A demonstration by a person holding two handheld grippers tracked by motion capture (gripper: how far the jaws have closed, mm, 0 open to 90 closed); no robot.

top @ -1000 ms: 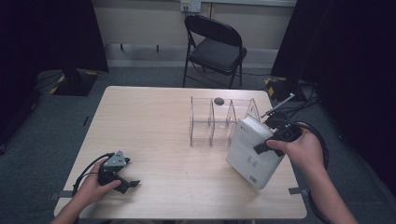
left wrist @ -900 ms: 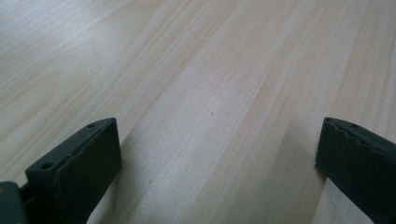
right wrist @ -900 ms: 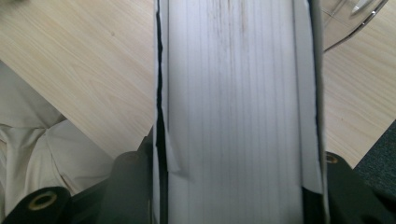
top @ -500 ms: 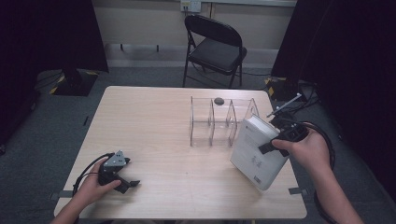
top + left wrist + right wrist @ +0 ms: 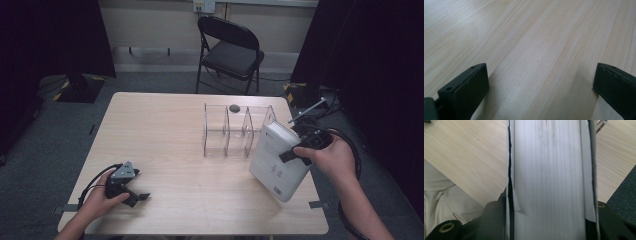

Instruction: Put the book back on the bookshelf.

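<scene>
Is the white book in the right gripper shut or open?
Shut. In the right gripper view the book shows its page edges packed between both covers, and the right gripper clamps it across its thickness.

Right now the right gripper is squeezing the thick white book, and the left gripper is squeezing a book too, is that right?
Not quite. The right gripper does squeeze the thick white book, but the left gripper holds nothing: the left gripper view shows open jaws over the bare light wooden table.

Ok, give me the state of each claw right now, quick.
Left claw: open, nothing between its jaws, low over the table.
Right claw: shut on the white book, held tilted above the table.
</scene>
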